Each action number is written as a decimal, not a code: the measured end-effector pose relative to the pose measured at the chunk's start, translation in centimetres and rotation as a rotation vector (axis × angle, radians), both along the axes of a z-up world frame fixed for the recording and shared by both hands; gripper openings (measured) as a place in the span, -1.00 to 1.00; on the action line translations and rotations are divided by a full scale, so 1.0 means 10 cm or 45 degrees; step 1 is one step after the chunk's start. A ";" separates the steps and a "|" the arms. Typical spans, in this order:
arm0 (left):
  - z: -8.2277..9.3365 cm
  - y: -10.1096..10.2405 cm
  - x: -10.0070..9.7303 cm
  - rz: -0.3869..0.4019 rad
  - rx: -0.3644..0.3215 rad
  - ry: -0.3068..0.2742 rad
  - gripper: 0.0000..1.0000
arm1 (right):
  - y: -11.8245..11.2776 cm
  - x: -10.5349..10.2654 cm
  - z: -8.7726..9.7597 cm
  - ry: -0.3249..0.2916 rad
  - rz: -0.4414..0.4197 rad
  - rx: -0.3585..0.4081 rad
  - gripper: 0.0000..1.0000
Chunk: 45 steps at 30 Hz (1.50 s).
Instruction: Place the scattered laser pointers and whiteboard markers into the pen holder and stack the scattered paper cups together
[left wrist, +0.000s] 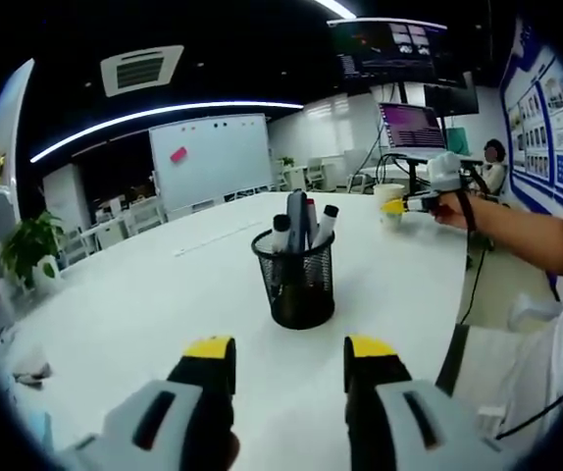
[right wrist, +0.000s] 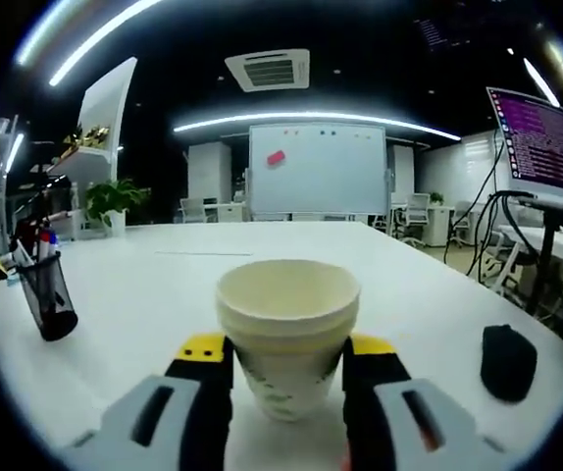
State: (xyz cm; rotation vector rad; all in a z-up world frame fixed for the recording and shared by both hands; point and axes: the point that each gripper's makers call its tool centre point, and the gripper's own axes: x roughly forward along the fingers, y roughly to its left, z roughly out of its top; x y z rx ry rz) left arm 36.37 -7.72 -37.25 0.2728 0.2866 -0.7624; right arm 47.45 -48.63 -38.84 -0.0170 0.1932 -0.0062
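On the white desk, the black mesh pen holder stands upright with several markers in it, just ahead of the left gripper, whose jaws are spread with nothing between them. The right gripper has its jaws on either side of the stacked paper cups, pinching them; a black mouse lies to the right.

Our left tool hangs with jaws apart and bare; our right tool, arm stretched forward, has its jaws clamped tight.
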 end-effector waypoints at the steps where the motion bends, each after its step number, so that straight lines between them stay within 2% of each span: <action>1: 0.00 0.00 0.00 -0.001 -0.002 -0.001 -0.10 | 0.00 0.00 0.00 0.000 0.001 0.001 -0.11; 18: 0.03 -0.04 -0.02 -0.008 -0.003 -0.006 -0.10 | 0.01 -0.05 0.07 -0.034 -0.013 0.022 -0.12; 27: 0.02 -0.01 -0.01 -0.008 0.000 -0.008 -0.10 | 0.25 -0.08 0.25 -0.083 0.069 -0.008 -0.12; 36: 0.01 0.01 0.00 -0.006 -0.010 -0.009 -0.10 | 0.46 -0.13 0.43 -0.117 0.134 0.008 -0.12; 45: 0.00 0.00 0.00 -0.015 -0.008 -0.008 -0.11 | 0.63 -0.18 0.46 -0.131 0.196 0.026 -0.12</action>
